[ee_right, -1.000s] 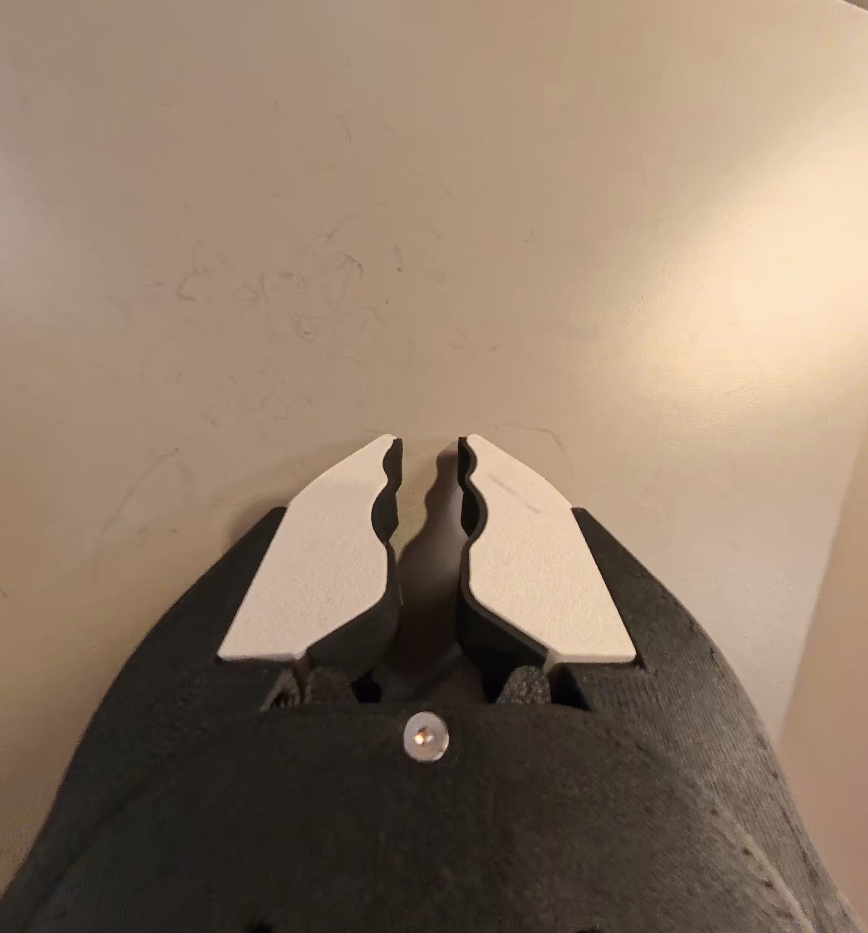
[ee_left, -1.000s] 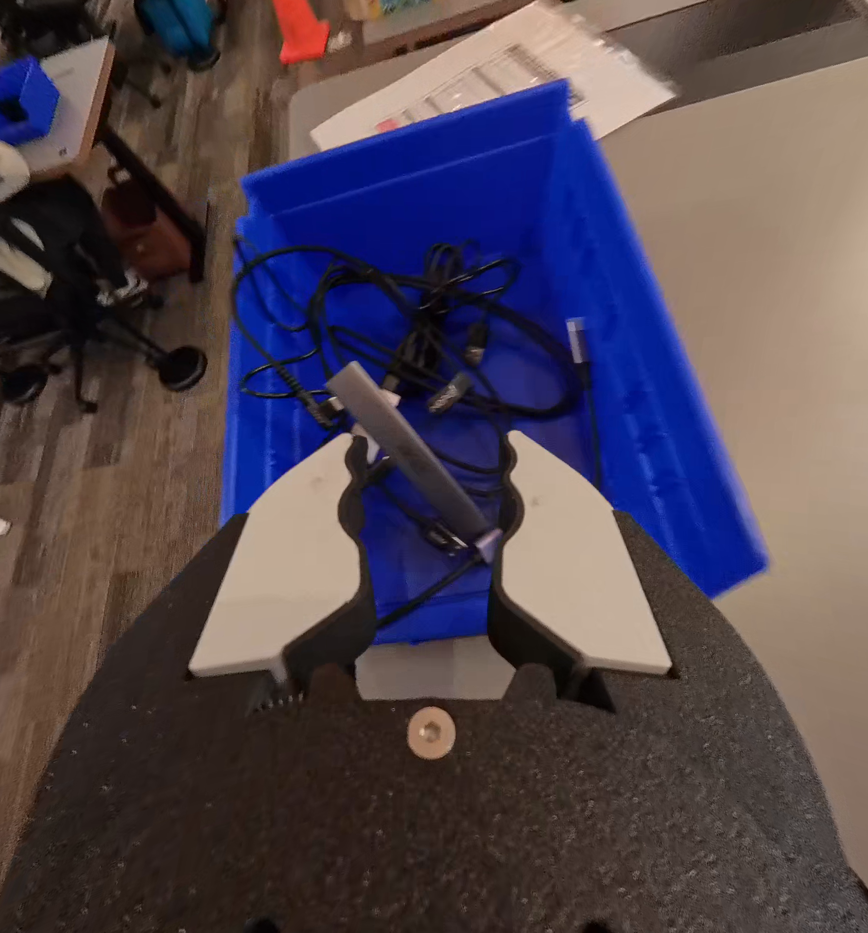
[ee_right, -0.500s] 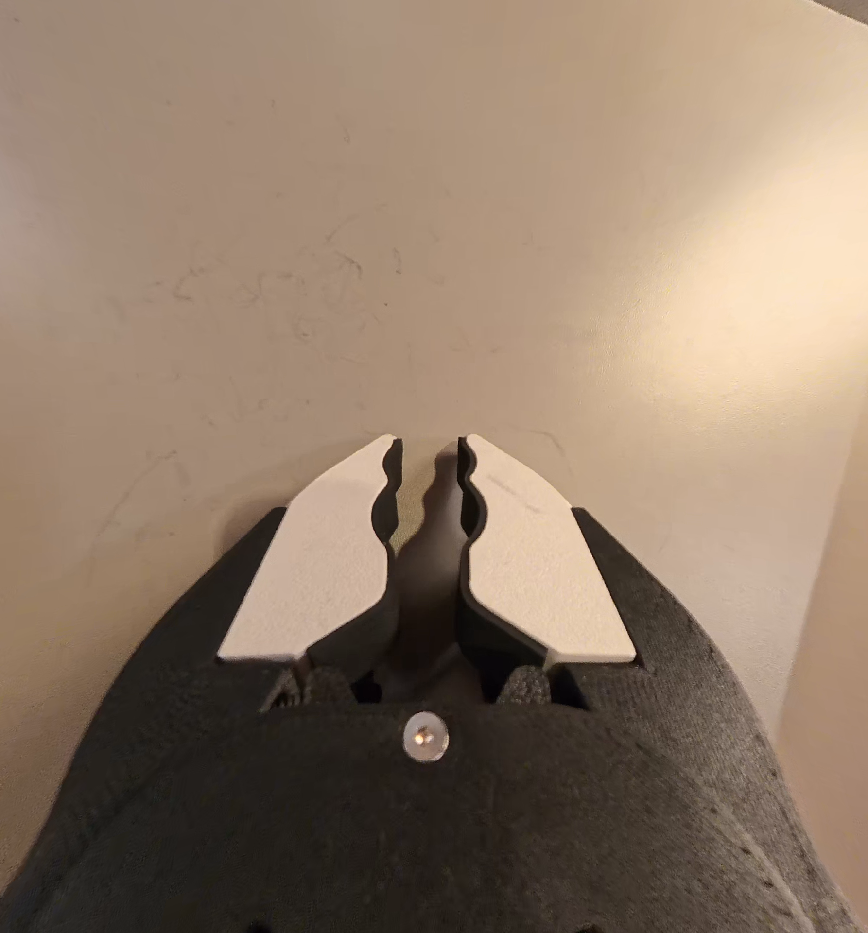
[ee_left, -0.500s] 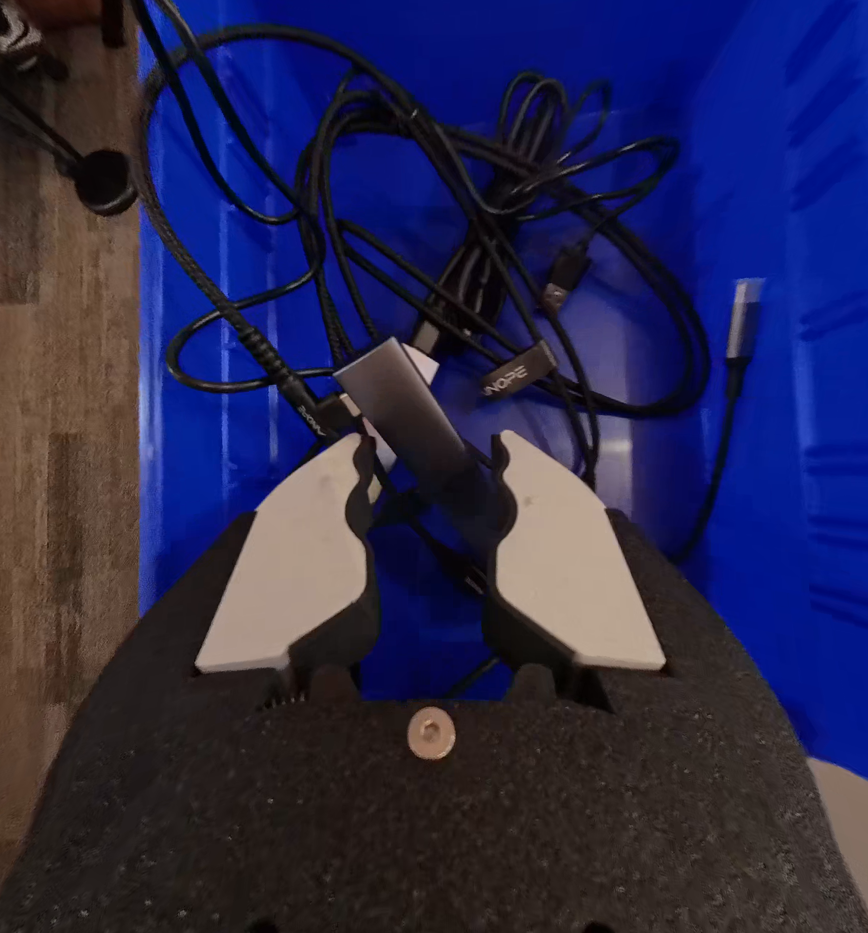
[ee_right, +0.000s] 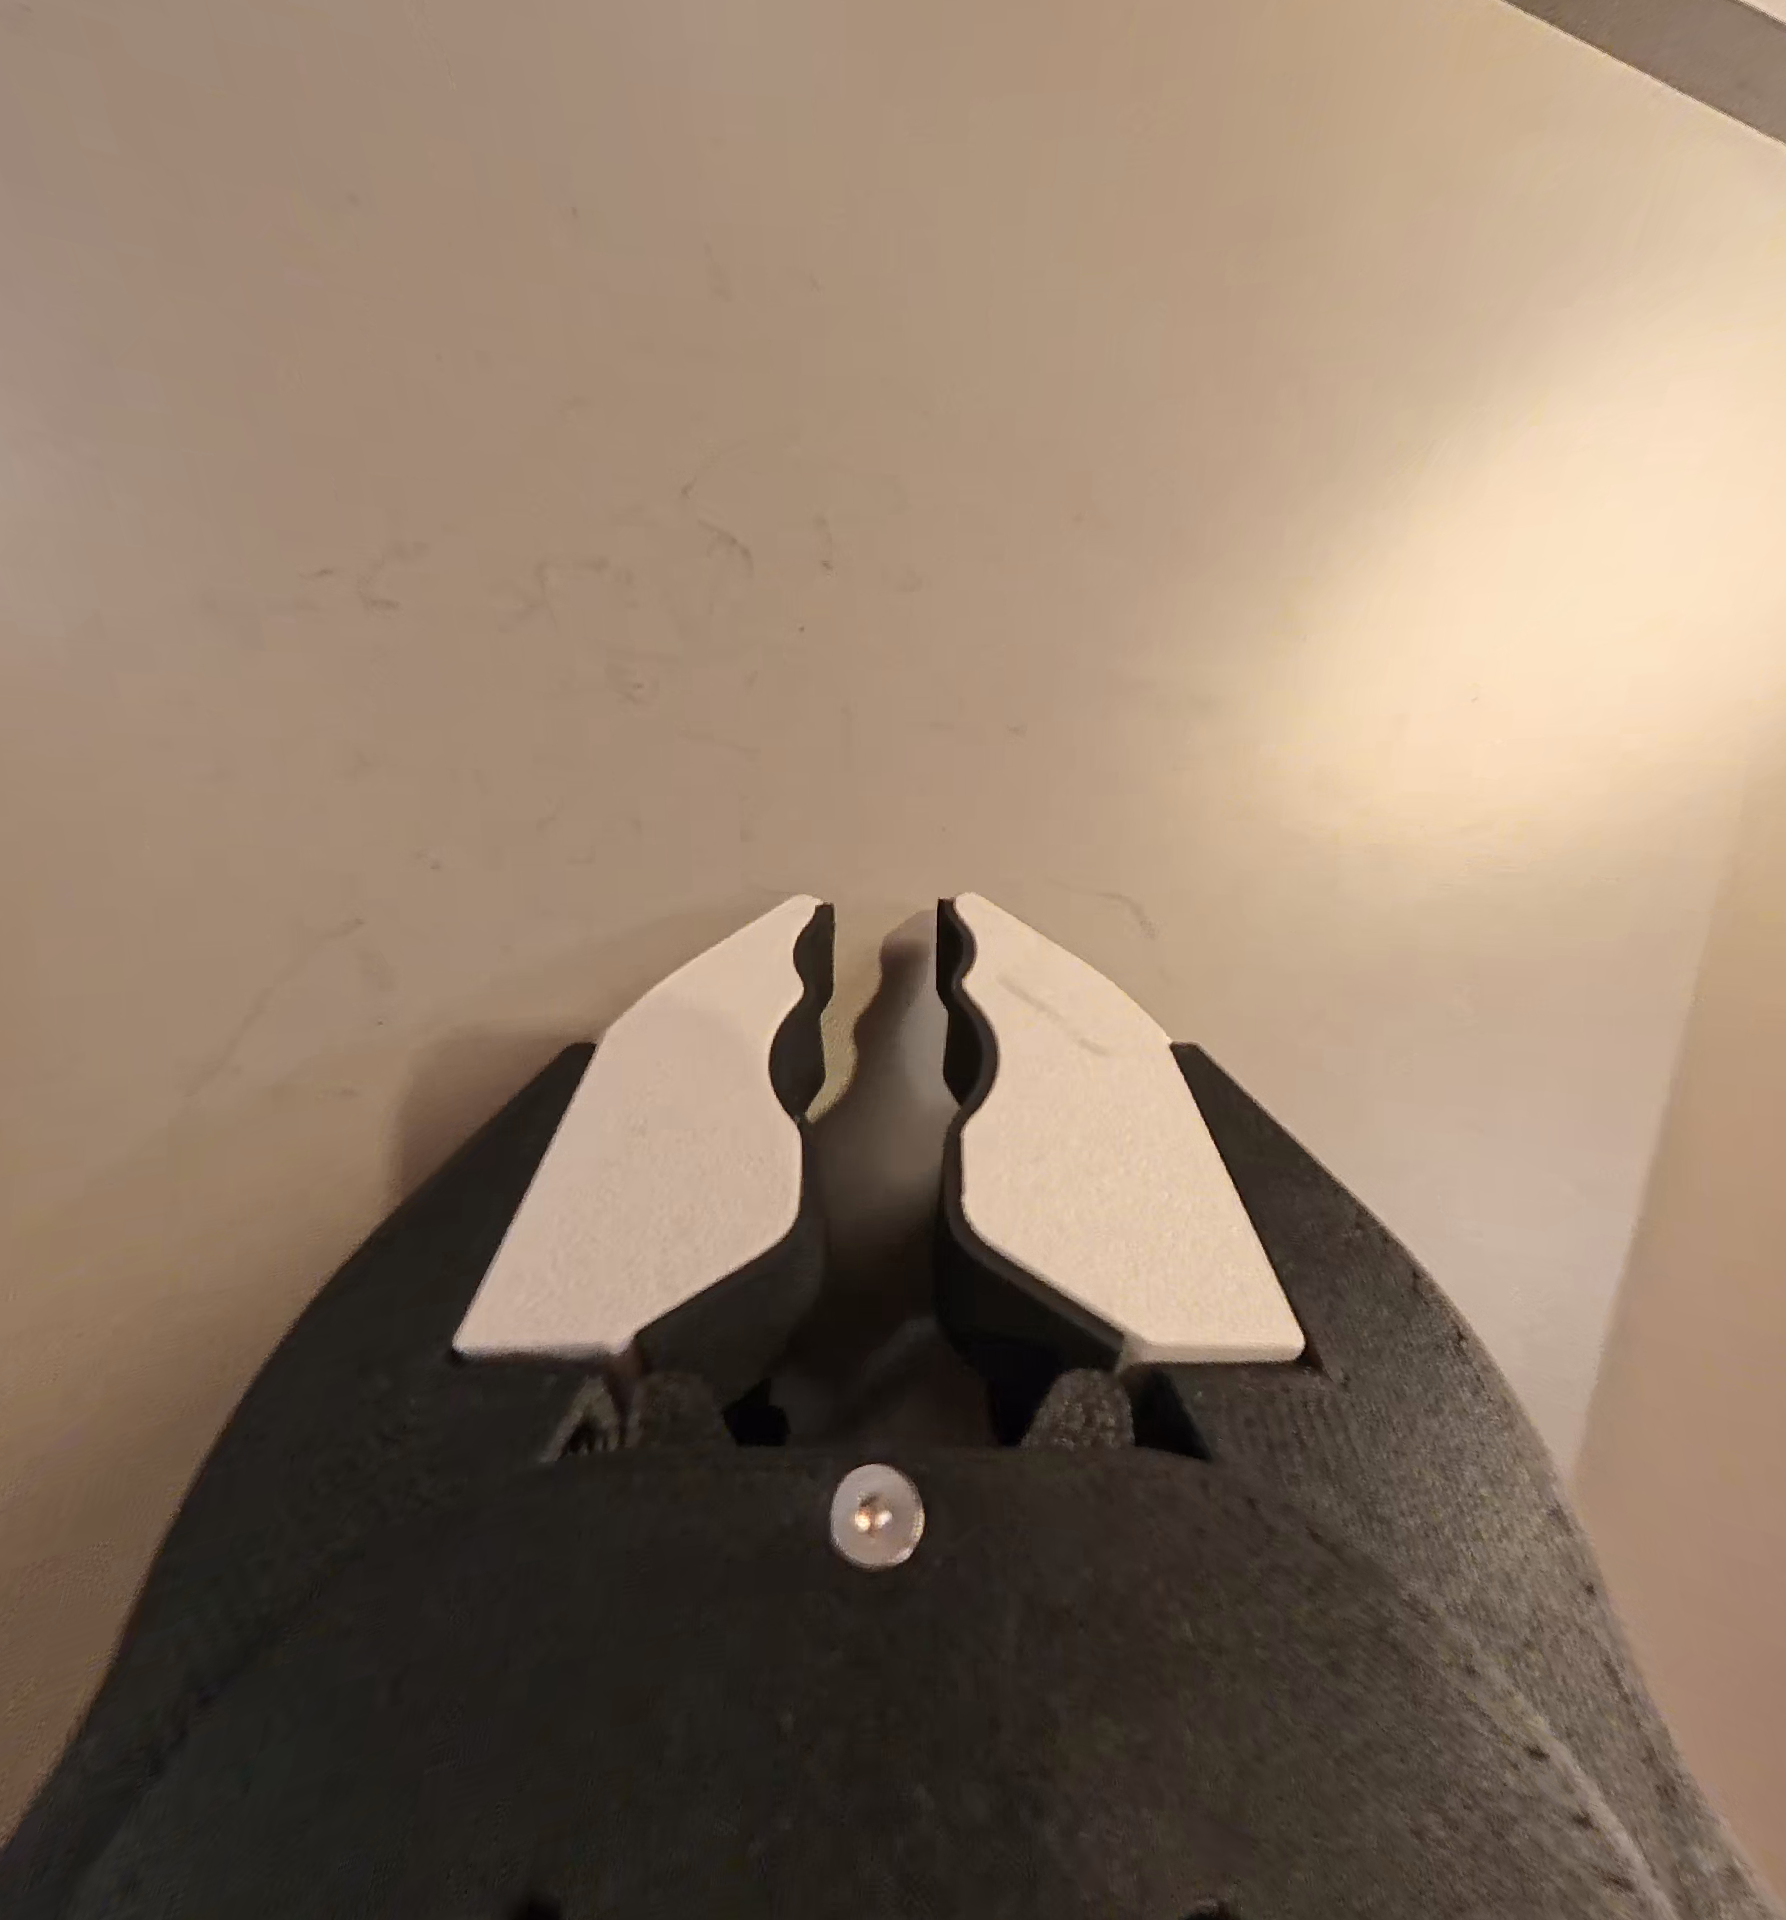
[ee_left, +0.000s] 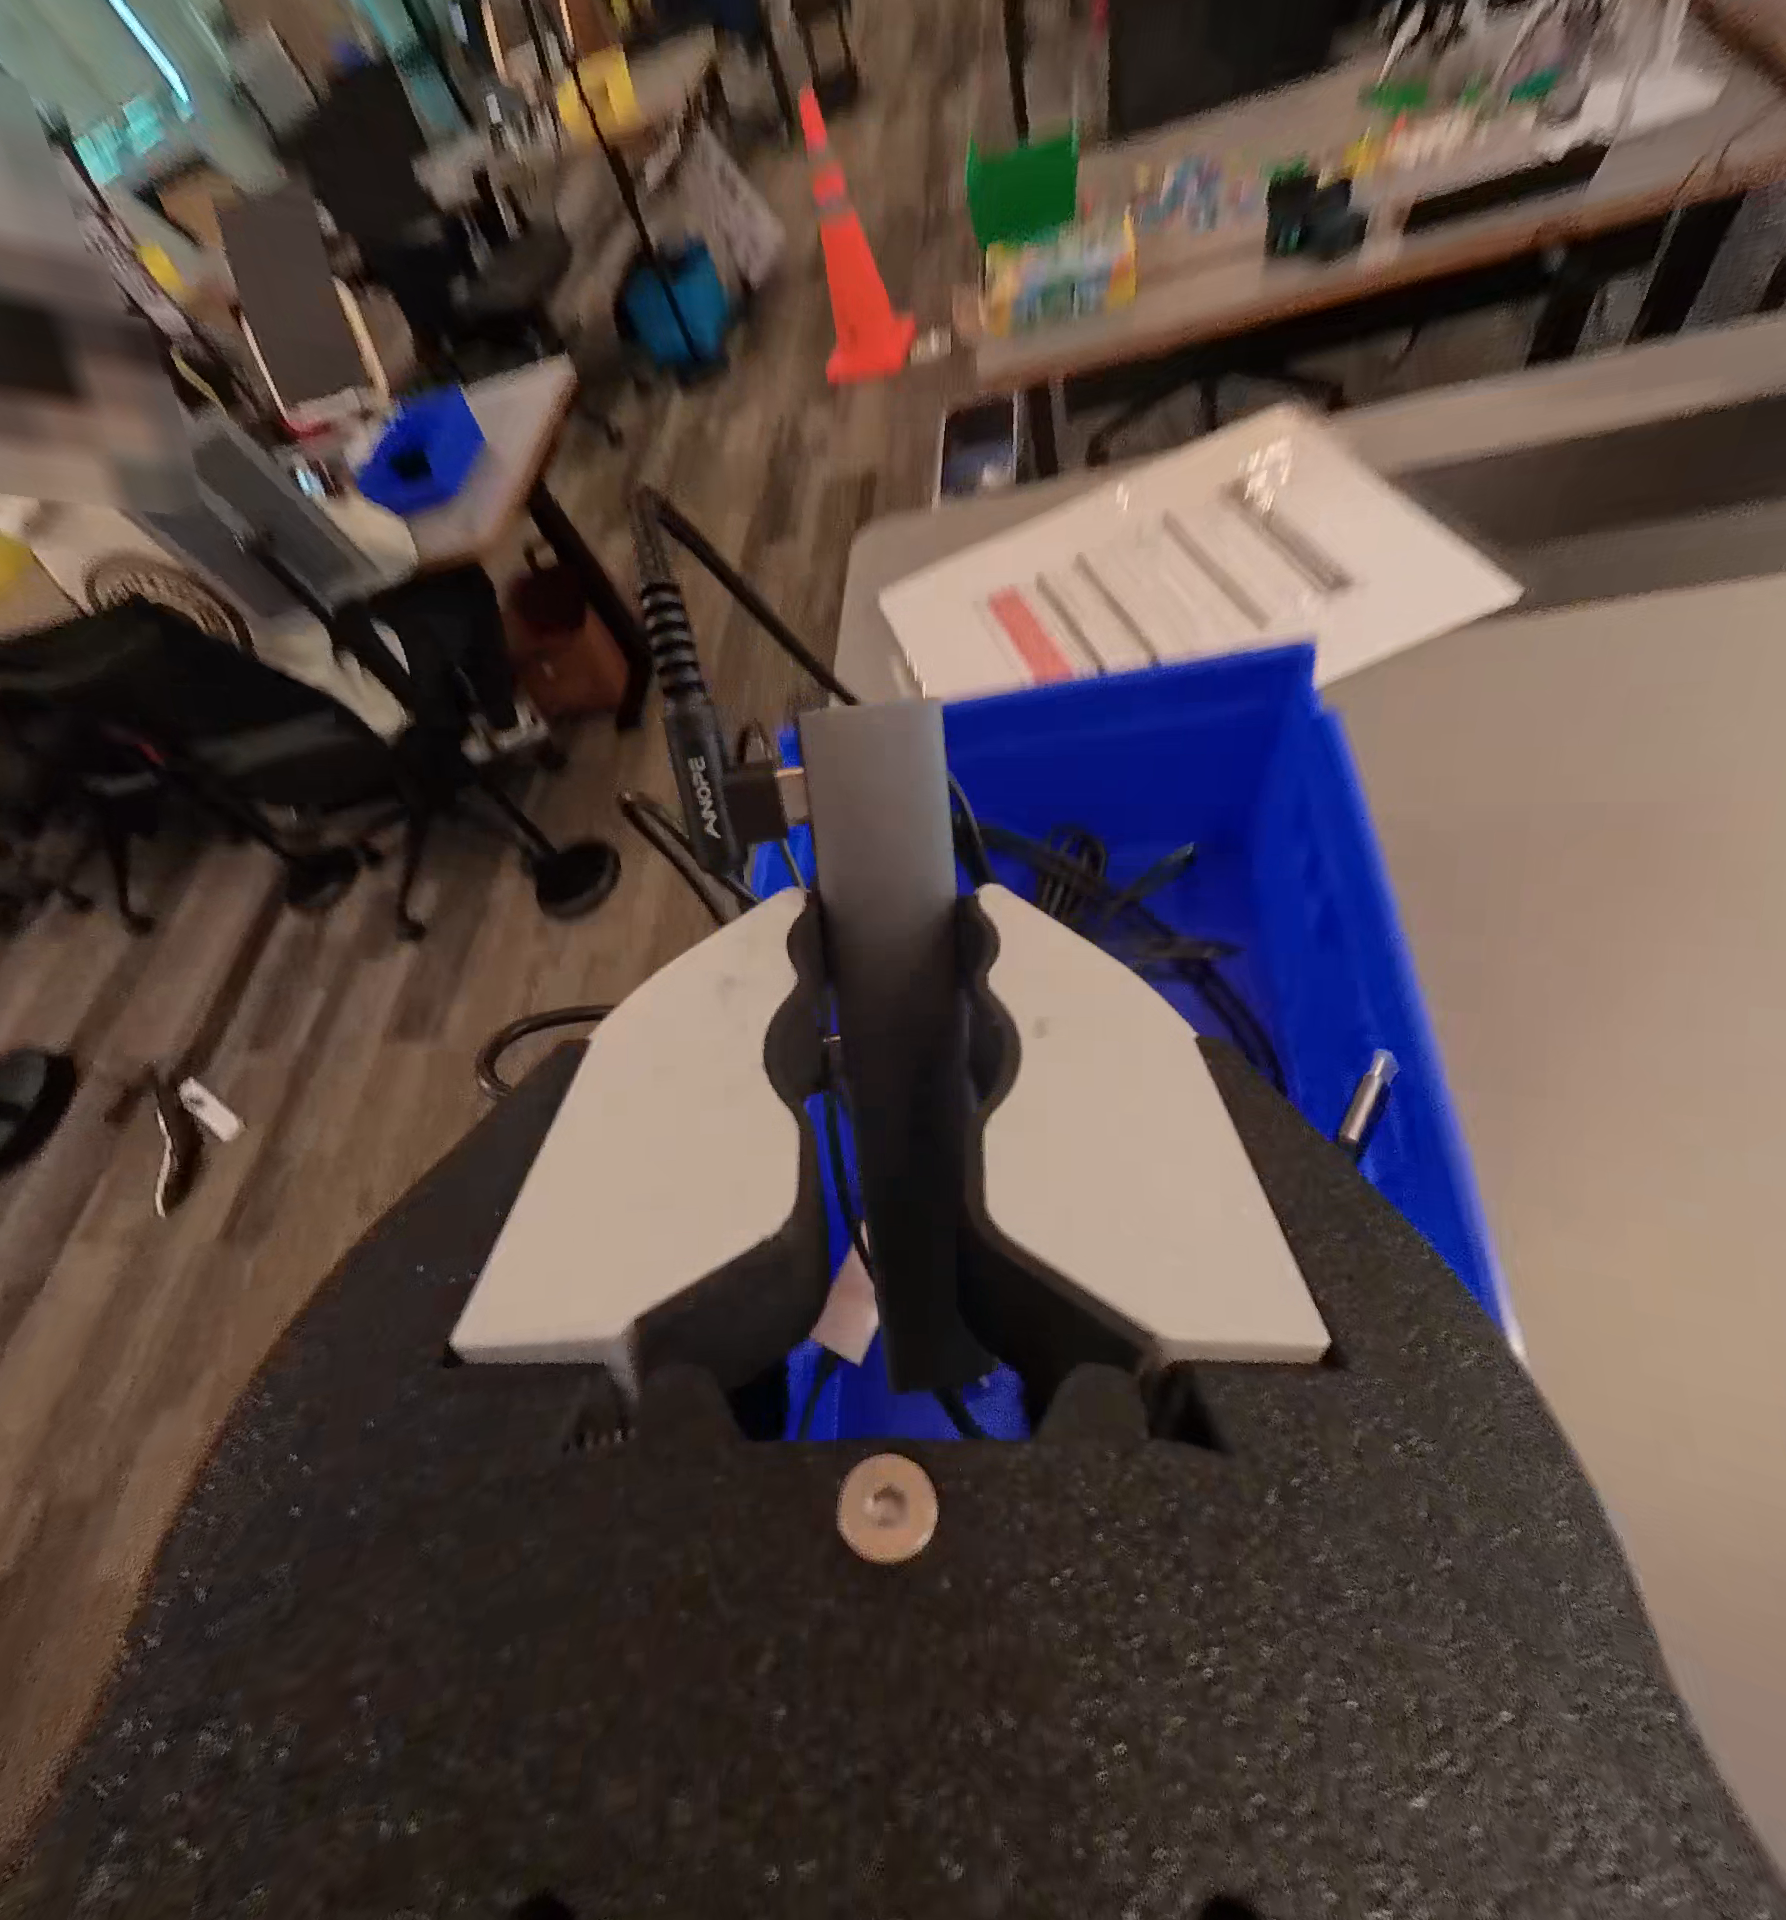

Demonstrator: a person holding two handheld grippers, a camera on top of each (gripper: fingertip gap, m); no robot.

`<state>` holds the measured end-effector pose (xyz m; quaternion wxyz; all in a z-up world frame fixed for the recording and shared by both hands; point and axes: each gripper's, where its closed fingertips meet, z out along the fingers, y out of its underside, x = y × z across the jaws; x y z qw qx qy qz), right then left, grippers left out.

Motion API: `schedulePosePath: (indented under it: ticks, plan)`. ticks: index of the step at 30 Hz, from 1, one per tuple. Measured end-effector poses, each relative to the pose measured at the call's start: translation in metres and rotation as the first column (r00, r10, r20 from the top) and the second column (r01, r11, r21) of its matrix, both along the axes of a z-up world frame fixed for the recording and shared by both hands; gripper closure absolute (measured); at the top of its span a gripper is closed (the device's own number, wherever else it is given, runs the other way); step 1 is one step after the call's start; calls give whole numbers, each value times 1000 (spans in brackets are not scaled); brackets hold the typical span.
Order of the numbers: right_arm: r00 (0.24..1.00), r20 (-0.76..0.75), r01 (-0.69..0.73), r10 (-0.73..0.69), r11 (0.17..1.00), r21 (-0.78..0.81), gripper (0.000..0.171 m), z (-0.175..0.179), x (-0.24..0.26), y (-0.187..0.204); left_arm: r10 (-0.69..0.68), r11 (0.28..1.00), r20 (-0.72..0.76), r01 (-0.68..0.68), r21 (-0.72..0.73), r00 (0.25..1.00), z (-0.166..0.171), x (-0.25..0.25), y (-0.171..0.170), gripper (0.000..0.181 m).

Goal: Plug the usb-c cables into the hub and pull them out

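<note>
My left gripper (ee_left: 887, 904) is shut on a slim grey hub (ee_left: 873, 831) and holds it upright above the blue bin (ee_left: 1325, 914). A black braided cable (ee_left: 697, 769) is plugged into the hub's left side and hangs from it. Several black cables (ee_left: 1086, 883) lie tangled in the bin, and a silver-tipped plug (ee_left: 1365, 1096) rests against its right wall. My right gripper (ee_right: 884, 912) hovers low over the bare beige table (ee_right: 868, 416). Its fingers stand a narrow gap apart and hold nothing.
A white printed sheet (ee_left: 1201, 582) lies on the table behind the bin. Past the table's left edge is wood floor with office chairs (ee_left: 193, 748), an orange cone (ee_left: 853, 270) and a cluttered far table (ee_left: 1284, 239). The grippers' ends are close to 65 cm from one another.
My left gripper closed on the hub inside the bin and lifted it up and out, with one cable still plugged in. The right gripper stayed where it was.
</note>
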<state>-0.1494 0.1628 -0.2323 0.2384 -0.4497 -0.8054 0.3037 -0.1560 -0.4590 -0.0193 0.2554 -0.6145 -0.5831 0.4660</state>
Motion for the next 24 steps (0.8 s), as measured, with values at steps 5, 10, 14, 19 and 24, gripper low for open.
schedulePosePath:
  ticks: [5, 10, 14, 19, 24]
  plan:
    - [1000, 15, -6, 7, 1000, -16, 153, -1, 0, -1, -77, 996, -175, 67, -64, 981, 73, 5, 28, 156]
    - [1000, 16, -25, 25, 1000, -18, 152, -1, 1, -3, -112, 989, -253, 84, -119, 961, 110, 3, 40, 156]
    - [999, 11, -42, 43, 999, -13, 152, -1, 2, -5, -200, 975, -344, 152, -160, 918, 143, 4, 68, 157]
    - [998, 12, -61, 62, 998, -15, 150, -1, 3, -8, -303, 952, -403, 259, -160, 863, 169, 8, 114, 157]
    - [997, 10, -79, 79, 997, -13, 149, -1, 3, -10, -522, 852, -406, 484, -202, 750, 170, 14, 199, 157]
